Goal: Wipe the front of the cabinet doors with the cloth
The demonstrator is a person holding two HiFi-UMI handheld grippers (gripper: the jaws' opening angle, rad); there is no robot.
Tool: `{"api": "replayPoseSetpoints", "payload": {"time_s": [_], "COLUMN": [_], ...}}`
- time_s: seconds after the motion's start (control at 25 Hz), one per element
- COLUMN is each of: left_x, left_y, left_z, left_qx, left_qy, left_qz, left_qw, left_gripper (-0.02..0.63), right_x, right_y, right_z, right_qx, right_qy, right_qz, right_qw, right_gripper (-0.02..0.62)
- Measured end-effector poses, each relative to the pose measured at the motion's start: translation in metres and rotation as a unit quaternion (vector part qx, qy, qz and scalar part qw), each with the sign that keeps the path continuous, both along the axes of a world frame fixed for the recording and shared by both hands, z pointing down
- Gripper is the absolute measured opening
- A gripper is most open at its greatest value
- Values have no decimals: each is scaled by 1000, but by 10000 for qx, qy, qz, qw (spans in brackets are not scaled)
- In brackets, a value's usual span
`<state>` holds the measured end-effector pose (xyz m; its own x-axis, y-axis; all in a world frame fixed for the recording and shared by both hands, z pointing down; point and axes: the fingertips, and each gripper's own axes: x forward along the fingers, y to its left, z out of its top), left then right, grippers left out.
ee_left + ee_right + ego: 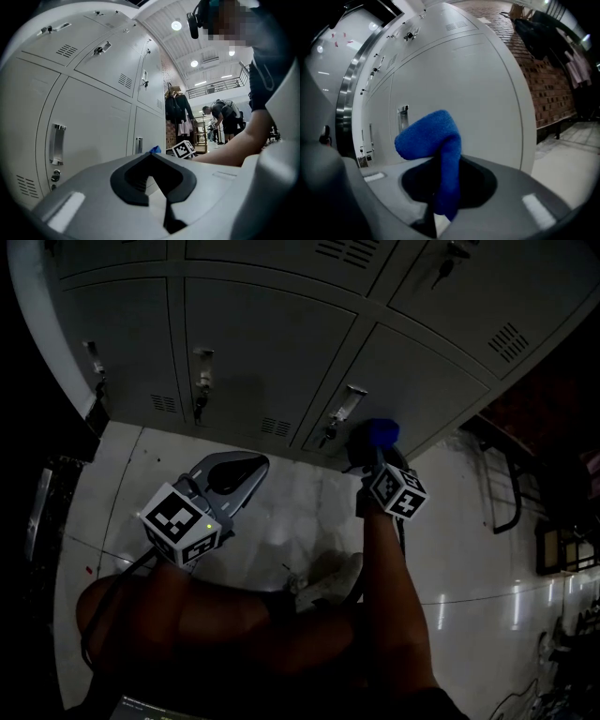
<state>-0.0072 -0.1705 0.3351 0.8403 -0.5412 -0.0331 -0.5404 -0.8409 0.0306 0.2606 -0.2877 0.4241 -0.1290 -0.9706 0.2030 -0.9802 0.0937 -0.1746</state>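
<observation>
The grey cabinet doors fill the top of the head view. My right gripper is shut on a blue cloth, which sits low against the front of a lower door, right of its handle. In the right gripper view the cloth stands up folded out of the jaws of that gripper, in front of the door. My left gripper hangs over the floor to the left, off the doors, shut on nothing. The left gripper view shows it beside a door, with the cloth small beyond.
Each lower door has a metal handle with a lock. White tiled floor lies below the doors, with the person's shoe on it. A black metal frame stands at the right. People and hung clothes are far off.
</observation>
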Motion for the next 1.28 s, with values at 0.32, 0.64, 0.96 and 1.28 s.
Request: {"api": "replayPoseSetpoints", "payload": {"time_s": [0.32, 0.64, 0.96, 1.28], "left_x": [-1, -1, 0, 0], "left_y": [3, 2, 3, 2], "left_z": [1, 2, 2, 1], "left_qx": [18, 3, 7, 13], "left_qy": [2, -24, -19, -16], "left_qz": [50, 30, 41, 33], "left_qw": [10000, 10000, 10000, 10000], "left_gripper": [6, 6, 6, 6], "right_x": [51, 71, 104, 97], "right_y": [10, 14, 22, 26], "right_z": [2, 6, 10, 15], "right_qx": [12, -53, -184, -207], "right_qy": [-354, -478, -600, -542], "right_qz": [727, 994, 1322, 1170], "right_qw": [9967, 9939, 9892, 9914], "right_gripper": [69, 69, 69, 69]}}
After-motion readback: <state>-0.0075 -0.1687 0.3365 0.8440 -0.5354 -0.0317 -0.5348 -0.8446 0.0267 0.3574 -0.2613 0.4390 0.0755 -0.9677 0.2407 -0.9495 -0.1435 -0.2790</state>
